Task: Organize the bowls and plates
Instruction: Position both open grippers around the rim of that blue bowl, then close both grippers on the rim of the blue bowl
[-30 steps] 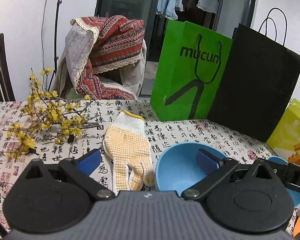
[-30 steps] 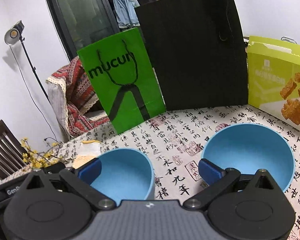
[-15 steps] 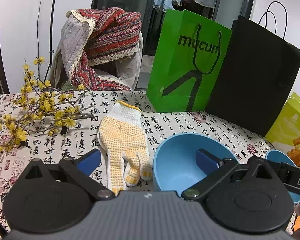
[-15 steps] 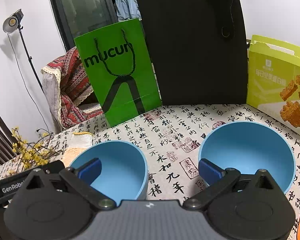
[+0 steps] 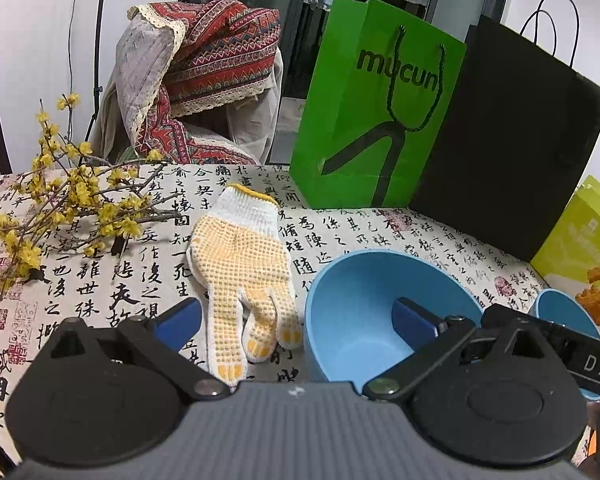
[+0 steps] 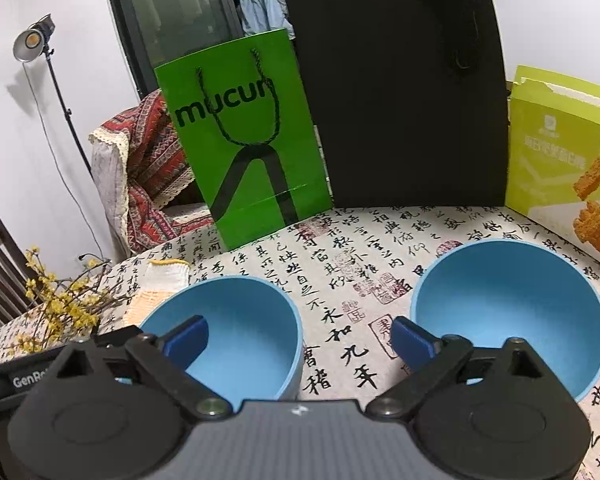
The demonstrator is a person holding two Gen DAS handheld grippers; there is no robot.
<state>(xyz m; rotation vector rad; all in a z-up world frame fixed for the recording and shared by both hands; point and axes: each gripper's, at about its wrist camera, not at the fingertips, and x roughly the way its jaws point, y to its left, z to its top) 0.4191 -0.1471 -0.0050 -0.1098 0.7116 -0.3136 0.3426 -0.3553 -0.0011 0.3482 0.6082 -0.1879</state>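
On the calligraphy-print desk (image 5: pixel 100 280), the left wrist view shows the left tongs (image 5: pixel 296 320) spread open, empty, above a dotted work glove (image 5: pixel 240 264) and the left blue bowl (image 5: pixel 364 312). From the right wrist view, the right tongs (image 6: pixel 300 340), jaws just narrowing but open, hang between that bowl (image 6: pixel 240 320) and the right blue bowl (image 6: pixel 512 300), gripping neither.

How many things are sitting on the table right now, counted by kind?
Blue bowls: 2, left bowl, right bowl
Paper bags: 2, green bag, black bag
Work glove: 1
Snack box: 1
Yellow flower branch: 1
Total: 7
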